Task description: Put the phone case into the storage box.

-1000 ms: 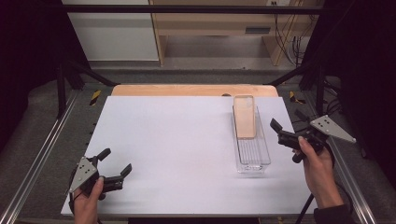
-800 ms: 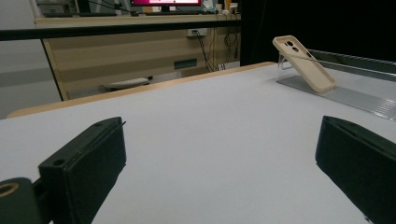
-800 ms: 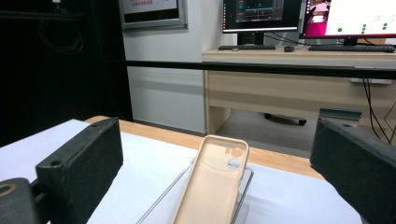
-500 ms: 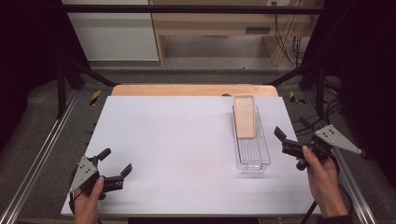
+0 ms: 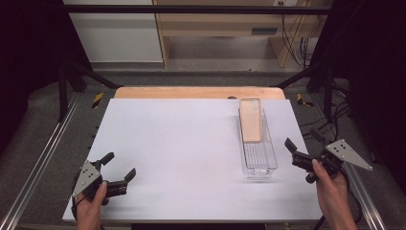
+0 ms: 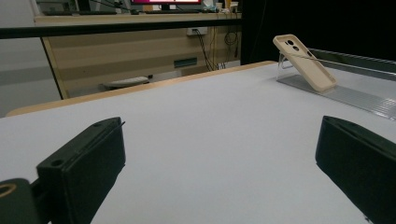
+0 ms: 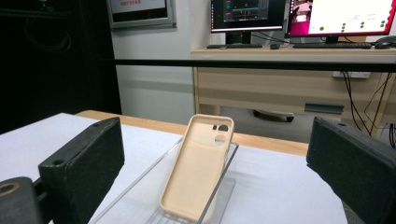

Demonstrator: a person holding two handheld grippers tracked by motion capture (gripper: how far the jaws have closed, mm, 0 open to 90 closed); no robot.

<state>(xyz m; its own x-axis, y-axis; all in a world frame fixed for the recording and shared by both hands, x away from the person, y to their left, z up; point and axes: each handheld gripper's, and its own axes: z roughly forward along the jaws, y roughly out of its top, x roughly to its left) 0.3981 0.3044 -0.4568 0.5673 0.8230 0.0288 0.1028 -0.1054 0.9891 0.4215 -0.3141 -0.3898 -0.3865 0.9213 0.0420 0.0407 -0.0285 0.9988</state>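
Phone case [image 5: 250, 120] leans tilted inside clear tray [image 5: 262, 168], seemingly alone; right gripper [image 5: 302, 151], left gripper [image 5: 117, 165] spread.

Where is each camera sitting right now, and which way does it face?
High view: above the person's side, facing forward and down on the table; both hands, left gripper, right gripper.
Left gripper view: low over the table, between its open jaws, toward the phone case.
Right gripper view: between its open jaws, facing the case leaning in the clear tray.
All three views share case and tray.
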